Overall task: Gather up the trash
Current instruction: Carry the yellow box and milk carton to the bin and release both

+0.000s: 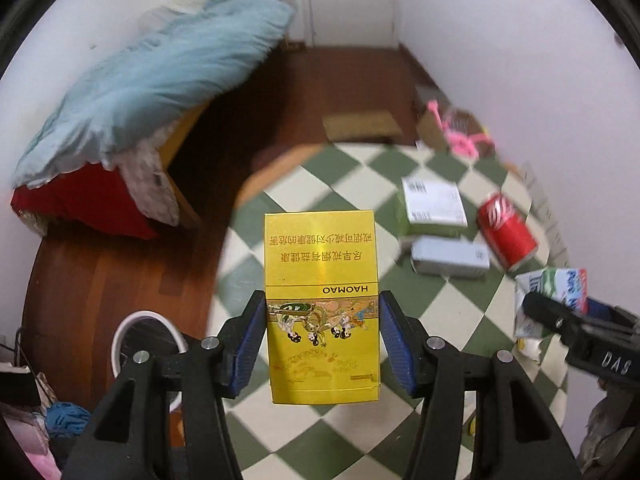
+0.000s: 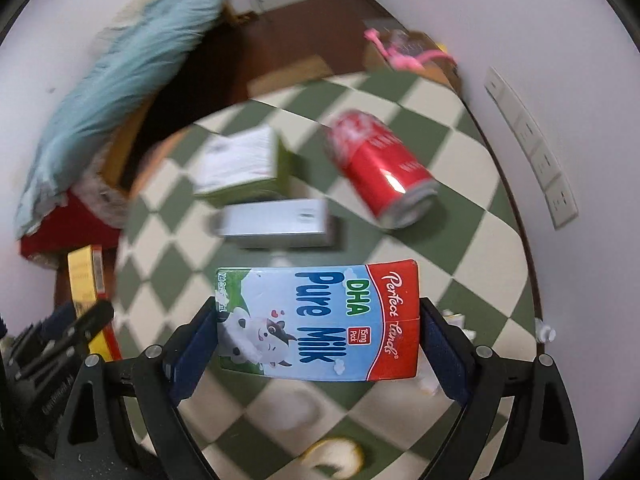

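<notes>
Left gripper point(image 1: 322, 344): blue-padded fingers closed on the sides of a yellow cigarette box point(image 1: 321, 304), held lengthwise at centre frame above the table edge. Right gripper point(image 2: 319, 342): closed on a milk carton point(image 2: 320, 320), label sideways, lower centre of its frame.

Trash not yet collected, on the green-and-cream checked table point(image 2: 472, 280):
- Red soda can point(image 2: 380, 168), lying on its side, upper right of centre.
- Grey box point(image 2: 276, 222), centre.
- White-and-green box point(image 2: 244, 164), just beyond the grey box, touching or nearly so.
- Peel scrap point(image 2: 334, 458), bottom of frame.

Likely receptacle: white-rimmed bin point(image 1: 146, 346), lower left of the left wrist view, on the wooden floor point(image 1: 100, 264) and partly hidden by the gripper.

Risks, as judged:
- Both items are pinched by their narrow sides only; a light, empty box could twist or slip during a swing.
- The two grippers sit near each other, each showing at the other's frame edge; a crossing move toward the bin could knock them together.
- The can could roll if nudged.

Clearances: wall tight along the right of the table, with a socket strip point(image 2: 528, 140); bedding point(image 1: 152, 84) at upper left; open floor between table edge and bin.
</notes>
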Action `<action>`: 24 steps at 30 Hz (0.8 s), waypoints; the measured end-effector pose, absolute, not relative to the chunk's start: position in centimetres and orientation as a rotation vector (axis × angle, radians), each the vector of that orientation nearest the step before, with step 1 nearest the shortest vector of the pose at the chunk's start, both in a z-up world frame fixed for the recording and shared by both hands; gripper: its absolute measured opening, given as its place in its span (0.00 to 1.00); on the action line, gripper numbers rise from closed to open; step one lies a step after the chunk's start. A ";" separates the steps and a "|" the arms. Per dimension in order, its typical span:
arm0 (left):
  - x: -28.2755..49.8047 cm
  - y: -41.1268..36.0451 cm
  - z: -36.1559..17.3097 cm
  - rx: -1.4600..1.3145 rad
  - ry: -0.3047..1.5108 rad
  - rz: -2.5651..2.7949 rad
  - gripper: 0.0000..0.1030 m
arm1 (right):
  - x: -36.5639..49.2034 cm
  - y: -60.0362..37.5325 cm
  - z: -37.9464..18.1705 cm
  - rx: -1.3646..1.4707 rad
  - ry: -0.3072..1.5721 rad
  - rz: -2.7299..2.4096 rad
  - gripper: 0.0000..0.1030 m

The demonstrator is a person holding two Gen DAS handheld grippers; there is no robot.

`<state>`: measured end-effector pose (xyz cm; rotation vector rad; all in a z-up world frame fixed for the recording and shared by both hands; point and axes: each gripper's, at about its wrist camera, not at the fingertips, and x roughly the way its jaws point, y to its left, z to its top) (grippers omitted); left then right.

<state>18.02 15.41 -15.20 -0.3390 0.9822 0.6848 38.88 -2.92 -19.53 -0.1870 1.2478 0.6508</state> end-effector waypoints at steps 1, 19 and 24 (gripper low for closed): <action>17.2 16.1 -14.3 -0.342 0.963 0.694 0.51 | 38.0 -2.6 -18.7 -0.185 1.236 0.669 0.92; -9.6 34.2 -20.2 -0.769 0.996 0.927 0.51 | 13.8 17.9 -14.6 -0.339 1.225 1.163 0.92; -13.5 38.7 -26.0 -0.915 1.055 0.918 0.52 | 7.5 25.4 -22.4 -0.494 1.318 1.204 0.92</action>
